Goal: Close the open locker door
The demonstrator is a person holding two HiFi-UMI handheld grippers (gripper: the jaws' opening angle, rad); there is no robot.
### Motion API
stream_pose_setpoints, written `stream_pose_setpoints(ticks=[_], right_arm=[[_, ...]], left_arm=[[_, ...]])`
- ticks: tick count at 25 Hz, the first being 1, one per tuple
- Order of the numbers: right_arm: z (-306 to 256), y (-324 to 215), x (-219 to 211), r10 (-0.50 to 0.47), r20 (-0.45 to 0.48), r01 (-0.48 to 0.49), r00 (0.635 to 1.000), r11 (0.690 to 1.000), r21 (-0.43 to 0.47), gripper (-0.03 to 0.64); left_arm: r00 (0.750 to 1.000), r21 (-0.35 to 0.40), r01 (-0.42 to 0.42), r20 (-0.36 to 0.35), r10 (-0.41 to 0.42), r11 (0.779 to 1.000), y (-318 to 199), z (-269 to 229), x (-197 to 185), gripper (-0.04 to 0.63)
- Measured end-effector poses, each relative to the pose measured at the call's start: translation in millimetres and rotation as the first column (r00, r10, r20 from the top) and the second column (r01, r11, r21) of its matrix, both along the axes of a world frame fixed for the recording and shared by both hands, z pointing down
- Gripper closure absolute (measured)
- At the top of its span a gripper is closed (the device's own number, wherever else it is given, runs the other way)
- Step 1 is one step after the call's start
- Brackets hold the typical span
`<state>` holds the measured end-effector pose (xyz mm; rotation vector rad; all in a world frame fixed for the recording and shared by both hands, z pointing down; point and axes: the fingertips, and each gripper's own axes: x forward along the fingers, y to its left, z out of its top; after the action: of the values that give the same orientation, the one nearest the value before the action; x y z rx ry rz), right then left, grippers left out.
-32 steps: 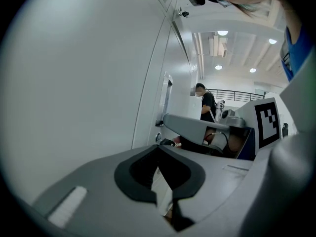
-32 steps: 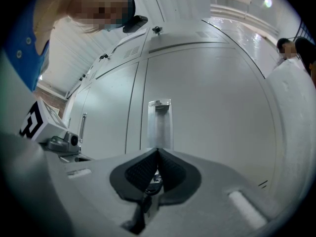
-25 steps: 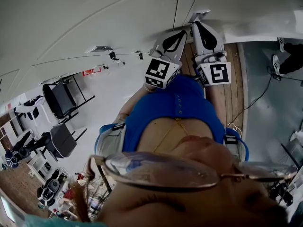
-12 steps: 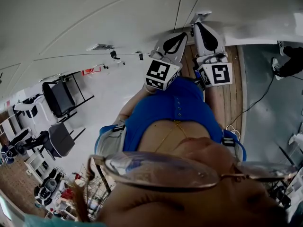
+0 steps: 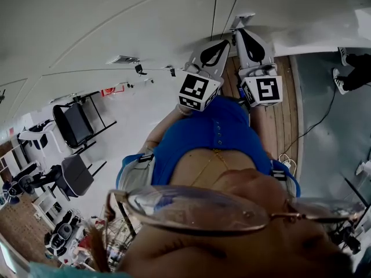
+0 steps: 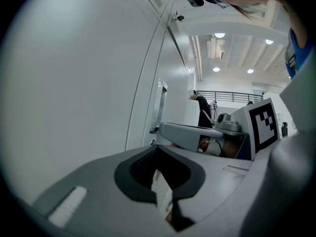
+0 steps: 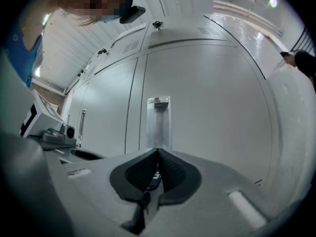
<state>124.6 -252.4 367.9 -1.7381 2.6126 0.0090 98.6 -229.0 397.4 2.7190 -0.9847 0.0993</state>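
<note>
Starting at the left: find the left gripper (image 6: 158,149) clenched on nothing, with only a pale sliver of background showing low between the pads, and lying close alongside a broad white panel (image 6: 74,83). Just to the right, see the right gripper (image 7: 158,152) likewise squeezed tight and empty, aimed level at the locker fronts. Ahead of it, reading across: a neighbouring door (image 7: 111,112), then a tall recessed handle (image 7: 158,120) beside the seam, then the locker door (image 7: 212,112) itself, near and filling most of that view. Cannot tell from here how far ajar. Looks like thin painted sheet metal: stiff, probably light on its hinges, smooth and slippery against rubber pads. Needs no grasp; better to press the closed tips flat on the face, near the handle side and presumably far from the hinges, for leverage. Push steadily to avoid a slam or a rebound off the frame, and keep the tips off the seam to avoid a pinch.
</note>
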Motion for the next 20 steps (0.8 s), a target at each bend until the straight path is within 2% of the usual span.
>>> stream_pose_setpoints(ticks=[20], right_arm=[[-1.6,17.5,-4.8,0.006,-0.016,-0.006,1.000,1.000,-0.010,0.614]], left_arm=[[1.000,0.029,0.020,-0.006,-0.020,0.999,4.2,-7.7,-1.7,0.597]])
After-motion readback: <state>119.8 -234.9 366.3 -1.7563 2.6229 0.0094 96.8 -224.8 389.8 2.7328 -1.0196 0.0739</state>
